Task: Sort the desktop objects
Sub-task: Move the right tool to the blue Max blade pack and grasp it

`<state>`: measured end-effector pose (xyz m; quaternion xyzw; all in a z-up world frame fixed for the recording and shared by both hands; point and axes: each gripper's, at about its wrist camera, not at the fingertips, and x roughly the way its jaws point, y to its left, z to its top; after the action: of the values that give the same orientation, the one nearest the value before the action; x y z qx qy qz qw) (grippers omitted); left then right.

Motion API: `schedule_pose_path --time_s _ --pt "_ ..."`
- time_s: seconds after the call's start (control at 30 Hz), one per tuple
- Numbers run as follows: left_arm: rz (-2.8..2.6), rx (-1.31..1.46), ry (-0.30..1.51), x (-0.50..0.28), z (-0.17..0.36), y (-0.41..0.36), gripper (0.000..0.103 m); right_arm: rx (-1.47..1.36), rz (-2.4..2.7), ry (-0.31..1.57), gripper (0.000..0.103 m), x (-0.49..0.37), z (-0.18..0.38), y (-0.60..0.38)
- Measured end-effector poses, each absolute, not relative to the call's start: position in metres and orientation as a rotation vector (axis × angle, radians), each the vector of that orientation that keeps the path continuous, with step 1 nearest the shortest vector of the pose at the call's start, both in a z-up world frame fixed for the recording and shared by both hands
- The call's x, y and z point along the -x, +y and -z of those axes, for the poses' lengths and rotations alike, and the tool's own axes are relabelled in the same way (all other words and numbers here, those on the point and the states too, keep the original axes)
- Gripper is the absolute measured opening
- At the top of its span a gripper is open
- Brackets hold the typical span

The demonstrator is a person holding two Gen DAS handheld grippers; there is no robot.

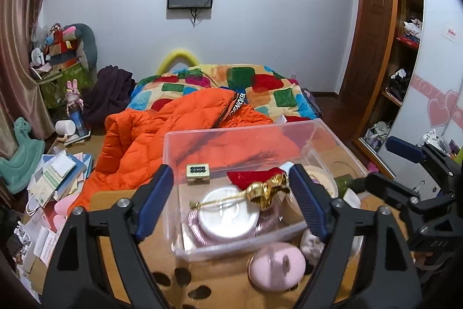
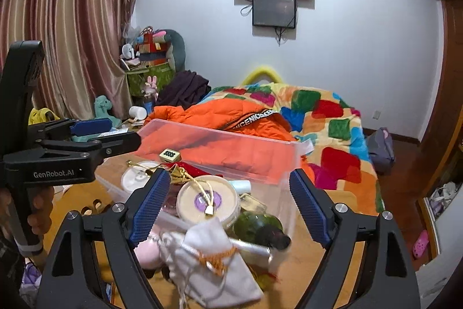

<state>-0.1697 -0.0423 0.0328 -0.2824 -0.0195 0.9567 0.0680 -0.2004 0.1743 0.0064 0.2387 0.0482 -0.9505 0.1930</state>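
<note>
My left gripper (image 1: 230, 201) has its blue-padded jaws spread wide with nothing clamped, hovering over a clear plastic bin (image 1: 231, 135) on a wooden desk (image 1: 121, 259). Inside the bin lie a round silver tin (image 1: 228, 217), a red pouch with gold ribbon (image 1: 260, 181) and a small cream box (image 1: 197, 171). A pink round case (image 1: 276, 265) sits on the desk just in front of the bin. My right gripper (image 2: 228, 204) is likewise spread wide and empty, above a grey drawstring pouch (image 2: 214, 259), a dark green bottle (image 2: 260, 228), possibly glass, and a cream round tin (image 2: 207, 203). An orange jacket (image 1: 162, 141) lies on the bed behind.
</note>
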Motion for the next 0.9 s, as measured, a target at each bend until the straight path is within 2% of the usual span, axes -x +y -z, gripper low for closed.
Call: schedule_pose_path --time_s 0.2,0.27,0.53,0.77,0.8,0.9 --pt "-2.913 0.848 -0.063 0.137 -0.026 -0.056 0.092 -0.734 2.628 0.033 0.086 0.170 0.011 0.181" --pt "-2.911 0.856 -0.079 0.128 -0.021 -0.061 0.096 -0.767 2.610 0.063 0.086 0.157 0.024 0.173" --pt "-2.935 0.887 -0.047 0.088 -0.002 -0.069 0.096 -0.827 2.523 0.096 0.086 0.123 0.063 0.143" --pt "-2.922 0.935 -0.137 0.070 0.010 -0.082 0.096 -0.842 2.379 0.216 0.083 0.098 0.097 0.104" --pt "-2.924 0.941 -0.136 0.067 0.012 -0.082 0.096 -0.855 2.361 0.221 0.082 0.095 0.101 0.099" --pt "-2.931 0.939 -0.139 0.060 0.014 -0.084 0.096 -0.886 2.331 0.255 0.065 0.094 0.110 0.087"
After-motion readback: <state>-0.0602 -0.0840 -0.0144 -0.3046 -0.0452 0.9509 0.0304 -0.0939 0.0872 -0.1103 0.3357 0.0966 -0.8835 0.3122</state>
